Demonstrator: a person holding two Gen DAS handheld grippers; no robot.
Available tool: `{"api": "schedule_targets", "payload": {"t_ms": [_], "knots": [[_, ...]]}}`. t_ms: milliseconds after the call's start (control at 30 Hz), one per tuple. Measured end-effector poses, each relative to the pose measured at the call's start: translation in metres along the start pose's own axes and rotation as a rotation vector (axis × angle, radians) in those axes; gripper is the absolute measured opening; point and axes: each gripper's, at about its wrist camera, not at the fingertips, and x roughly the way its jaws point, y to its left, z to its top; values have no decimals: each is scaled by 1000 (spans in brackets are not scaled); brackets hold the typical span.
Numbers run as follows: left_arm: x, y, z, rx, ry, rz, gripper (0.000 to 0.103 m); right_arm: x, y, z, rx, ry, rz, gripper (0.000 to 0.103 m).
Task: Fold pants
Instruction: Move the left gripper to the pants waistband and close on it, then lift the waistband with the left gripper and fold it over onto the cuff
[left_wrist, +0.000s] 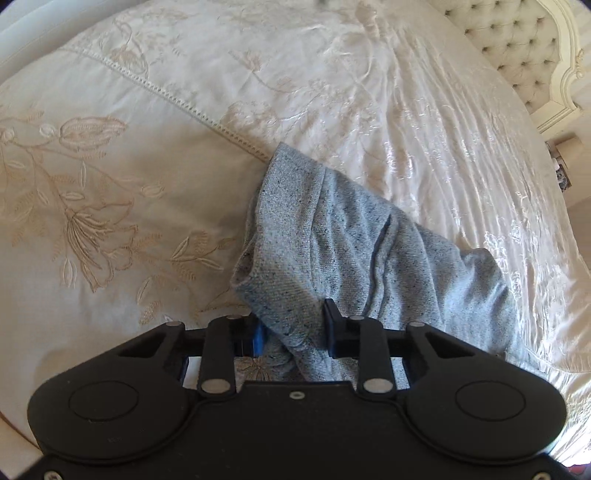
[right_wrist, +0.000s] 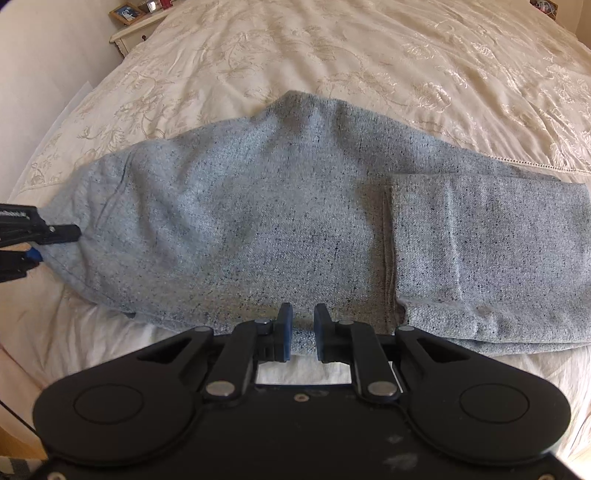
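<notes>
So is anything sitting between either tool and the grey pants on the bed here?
Nothing visible. The left tool already has pants fabric between its fingers at one end, and the right tool straddles the near edge of the pants mid-length. Only the embroidered bedspread surrounds the garment.

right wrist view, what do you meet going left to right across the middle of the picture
left gripper at the pants' left end → grey speckled pants, main spread → folded-over end of the pants at the right. The cream embroidered bedspread lies beyond all of it.
</notes>
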Motion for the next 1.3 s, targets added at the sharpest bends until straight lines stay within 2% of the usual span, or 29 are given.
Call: {"api": "schedule_targets", "payload": {"t_ms": [100,333,633,733,867,1000,1167,1300], "knots": [[-12,-14,1,59,-36,-9,36,21,7,-9,-37,60,-23,16],[-33,-56,-8,251,-115,-22,34,44,6,-15,-67,89,-20,12],[-54,-94,-16,352,-183,-46,32,42,0,-23,-88,55,11,12],[-65,-107,-19,369,-218,-35,32,24,-8,-22,-73,37,82,12],[-81,-132,-24,388,-253,-21,31,-14,-36,-19,-40,-89,157,13],[-98,-179,-42,467,-304,-16,29,-28,-80,-10,11,-114,191,13],[-101,-253,-72,529,-322,-81,24,-36,-150,5,53,-125,198,13],[-67,-315,-106,559,-269,-171,20,-41,-208,2,104,-131,195,13]]}}
